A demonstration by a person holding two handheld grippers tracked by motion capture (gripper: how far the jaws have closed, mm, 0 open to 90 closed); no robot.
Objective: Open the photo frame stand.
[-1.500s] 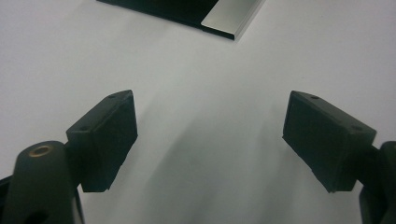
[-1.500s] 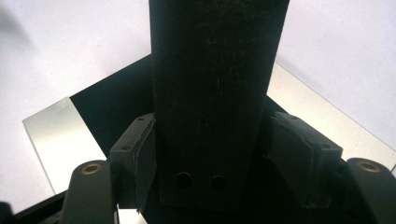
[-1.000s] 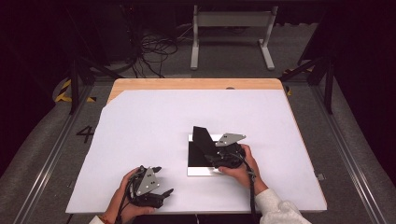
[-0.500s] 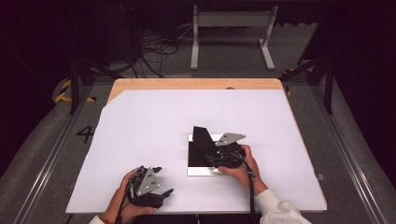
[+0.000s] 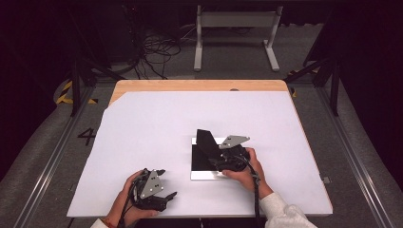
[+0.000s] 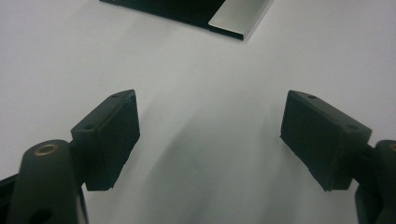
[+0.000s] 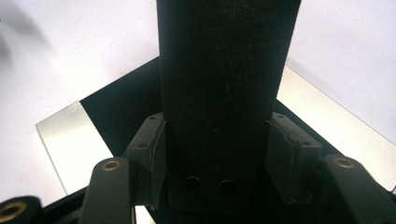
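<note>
Black flat strap (image 7: 224, 93) sits clamped in our right gripper (image 7: 224, 172) above the black-and-silver tray (image 5: 199, 175); we should lift gently, left gripper (image 6: 210, 135) waiting, fingers apart.

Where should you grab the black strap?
Grab the black strap across its narrow width, near the end with two holes, coming from the person's side. It is flat and thin, so its side edges fit the right hand-held gripper, which clamps it there now.
</note>
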